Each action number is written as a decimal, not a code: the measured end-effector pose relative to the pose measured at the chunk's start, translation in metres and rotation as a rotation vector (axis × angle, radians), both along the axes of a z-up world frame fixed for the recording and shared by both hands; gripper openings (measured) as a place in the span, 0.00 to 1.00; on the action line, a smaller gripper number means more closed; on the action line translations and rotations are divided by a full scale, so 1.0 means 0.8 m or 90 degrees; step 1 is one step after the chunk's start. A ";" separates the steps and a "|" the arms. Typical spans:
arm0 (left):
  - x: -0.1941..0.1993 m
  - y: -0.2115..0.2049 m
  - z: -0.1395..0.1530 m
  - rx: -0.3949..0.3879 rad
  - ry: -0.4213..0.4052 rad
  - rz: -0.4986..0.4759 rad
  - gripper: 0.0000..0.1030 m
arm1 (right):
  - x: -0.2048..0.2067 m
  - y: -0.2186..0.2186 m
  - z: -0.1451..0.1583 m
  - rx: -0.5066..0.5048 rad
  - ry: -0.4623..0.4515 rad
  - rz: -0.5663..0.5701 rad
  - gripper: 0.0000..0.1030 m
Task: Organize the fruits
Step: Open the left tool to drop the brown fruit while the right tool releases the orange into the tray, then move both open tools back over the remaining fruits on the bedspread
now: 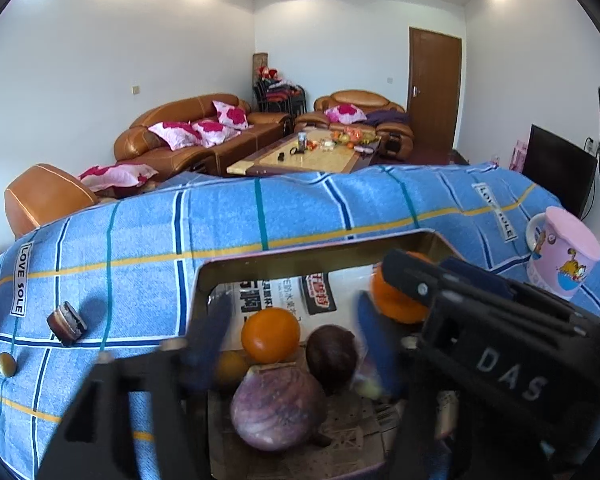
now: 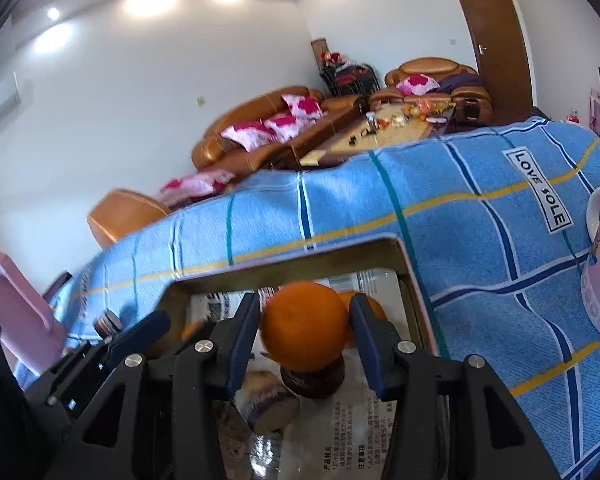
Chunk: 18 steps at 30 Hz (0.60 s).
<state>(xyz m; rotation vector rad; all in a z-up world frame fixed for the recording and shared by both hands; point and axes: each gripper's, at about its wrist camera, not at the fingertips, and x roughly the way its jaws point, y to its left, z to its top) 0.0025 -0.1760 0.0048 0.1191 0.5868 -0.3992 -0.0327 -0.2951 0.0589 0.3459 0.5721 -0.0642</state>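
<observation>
Fingers of the right gripper [image 2: 304, 332] are clamping an orange [image 2: 305, 326] from both sides, holding it above the tin box [image 2: 284, 258] on the blue checked cloth [image 2: 480, 216]. Inside the box another orange [image 1: 271, 335], a dark round fruit [image 1: 332, 354] and a purple onion [image 1: 278, 408] are lying on printed paper. The left gripper [image 1: 296, 334] is hanging spread wide over them, gripping nothing.

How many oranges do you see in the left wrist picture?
2 for sure. The first orange lies in the box, beside a dark fruit. The second orange sits between the jaws of the right gripper. A blurred yellowish fruit may be a third.
</observation>
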 end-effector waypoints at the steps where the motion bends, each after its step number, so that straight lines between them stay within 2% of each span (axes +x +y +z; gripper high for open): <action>1: -0.004 0.001 0.002 -0.007 -0.009 -0.003 0.83 | -0.005 0.001 0.004 0.004 -0.018 0.000 0.59; 4: -0.020 -0.002 0.011 -0.007 -0.046 -0.016 0.91 | -0.014 0.002 0.018 -0.006 -0.055 -0.006 0.61; 7: -0.029 0.002 0.021 0.000 -0.083 0.003 1.00 | -0.032 0.005 0.032 -0.039 -0.113 -0.045 0.61; 10: -0.029 0.017 0.032 -0.019 -0.092 0.025 1.00 | -0.046 0.003 0.041 -0.066 -0.160 -0.083 0.61; 13: -0.027 0.039 0.036 -0.032 -0.093 0.057 1.00 | -0.055 0.006 0.043 -0.084 -0.196 -0.108 0.68; 18: -0.023 0.085 0.036 -0.019 -0.096 0.106 1.00 | -0.061 0.025 0.040 -0.138 -0.222 -0.105 0.69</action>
